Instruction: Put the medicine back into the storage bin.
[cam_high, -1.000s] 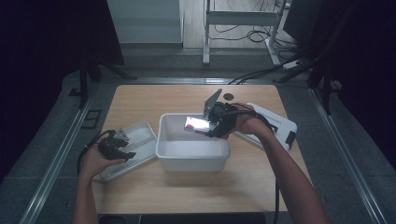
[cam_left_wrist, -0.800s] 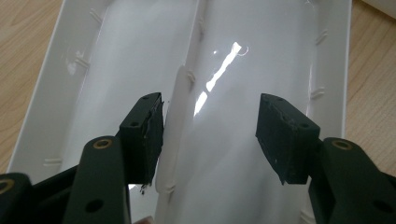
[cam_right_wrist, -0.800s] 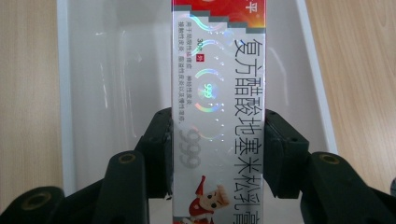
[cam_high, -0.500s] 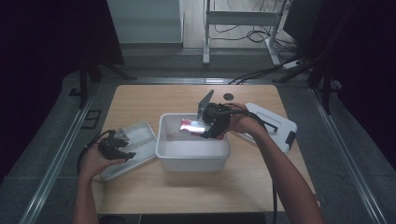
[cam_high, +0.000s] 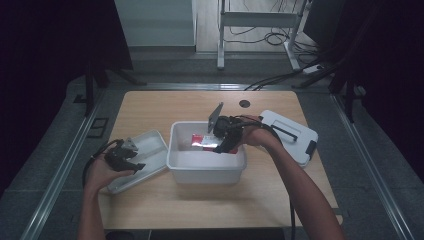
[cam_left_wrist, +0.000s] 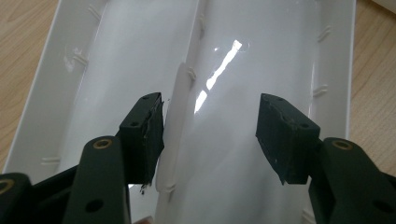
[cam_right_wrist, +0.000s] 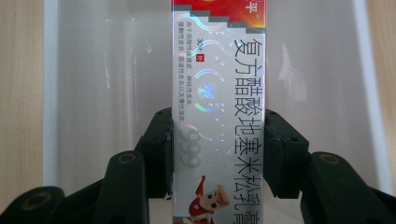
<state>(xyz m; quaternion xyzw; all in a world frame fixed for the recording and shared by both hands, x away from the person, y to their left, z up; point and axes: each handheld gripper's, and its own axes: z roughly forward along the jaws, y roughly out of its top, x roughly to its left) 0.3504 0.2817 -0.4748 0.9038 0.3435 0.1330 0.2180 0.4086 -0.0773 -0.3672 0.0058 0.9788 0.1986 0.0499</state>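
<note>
My right gripper (cam_high: 220, 142) (cam_right_wrist: 218, 140) is shut on a long silver and red carton (cam_right_wrist: 217, 93) with printed characters, one pad pressed on each long side. It holds the carton (cam_high: 202, 142) low inside the white bin (cam_high: 206, 165) at mid table, over the bin's pale floor (cam_right_wrist: 102, 93). My left gripper (cam_high: 131, 161) (cam_left_wrist: 210, 135) rests open over the shallow white tray (cam_high: 150, 147) (cam_left_wrist: 261, 60) at the left, nothing between its pads, with a raised rib of the tray (cam_left_wrist: 180, 107) running beside its left pad.
A white lid with a black handle (cam_high: 292, 135) lies right of the bin. A small dark hole (cam_high: 244, 103) sits in the wooden tabletop (cam_high: 150, 110) behind the bin. Cables trail from both grippers toward the person.
The right hand has moved left and down, carrying the carton from above the bin's far right rim deeper into the bin. The left hand has stayed on the tray.
</note>
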